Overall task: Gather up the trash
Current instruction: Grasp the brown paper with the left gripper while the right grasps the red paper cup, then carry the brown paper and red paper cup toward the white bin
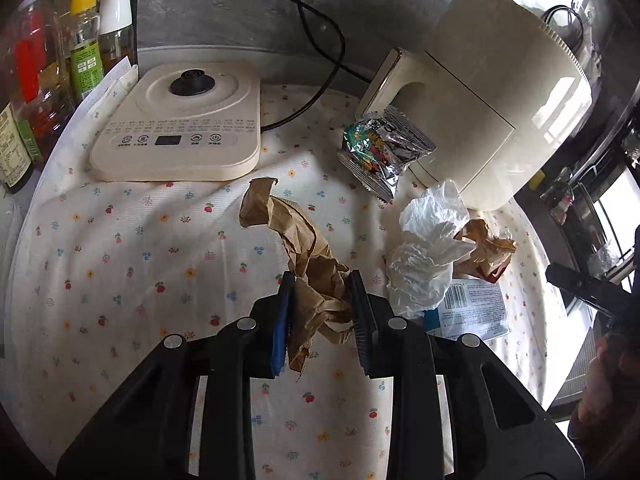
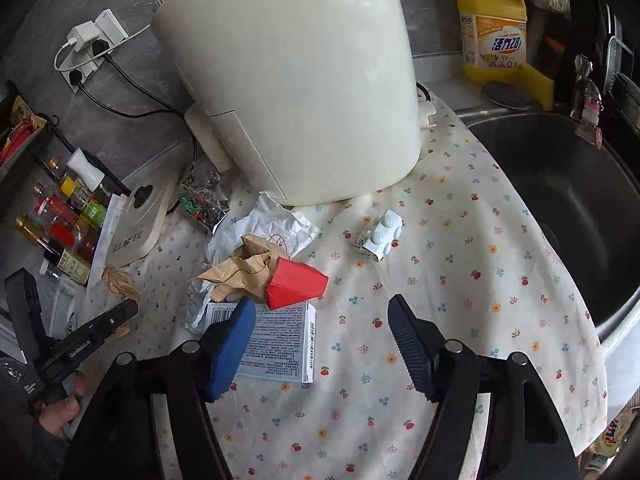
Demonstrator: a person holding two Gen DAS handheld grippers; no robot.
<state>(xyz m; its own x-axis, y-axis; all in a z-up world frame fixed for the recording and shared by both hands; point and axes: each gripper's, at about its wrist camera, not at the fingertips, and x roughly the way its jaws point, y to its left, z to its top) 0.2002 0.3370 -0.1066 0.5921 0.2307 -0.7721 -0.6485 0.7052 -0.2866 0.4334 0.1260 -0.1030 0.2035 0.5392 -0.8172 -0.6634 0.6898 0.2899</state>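
Note:
My left gripper (image 1: 320,304) is shut on a crumpled brown paper bag (image 1: 304,256) that trails across the floral cloth (image 1: 120,264). To its right lie a white crumpled tissue (image 1: 424,256), a brown-and-red wrapper (image 1: 486,252), a flat printed box (image 1: 472,312) and a foil snack packet (image 1: 384,148). My right gripper (image 2: 320,340) is open and empty above the cloth, its left finger over the printed box (image 2: 280,344). Ahead of it lie a red carton (image 2: 296,284), brown paper (image 2: 240,268), white paper (image 2: 272,224) and a small white blister pack (image 2: 380,234).
A cream air fryer (image 2: 288,80) stands at the back, a kettle base (image 1: 180,120) at the left, with sauce bottles (image 1: 48,80) beside it. A steel sink (image 2: 560,200) lies at the right, with a yellow detergent bottle (image 2: 492,28) behind it. Cables run to a wall socket (image 2: 92,44).

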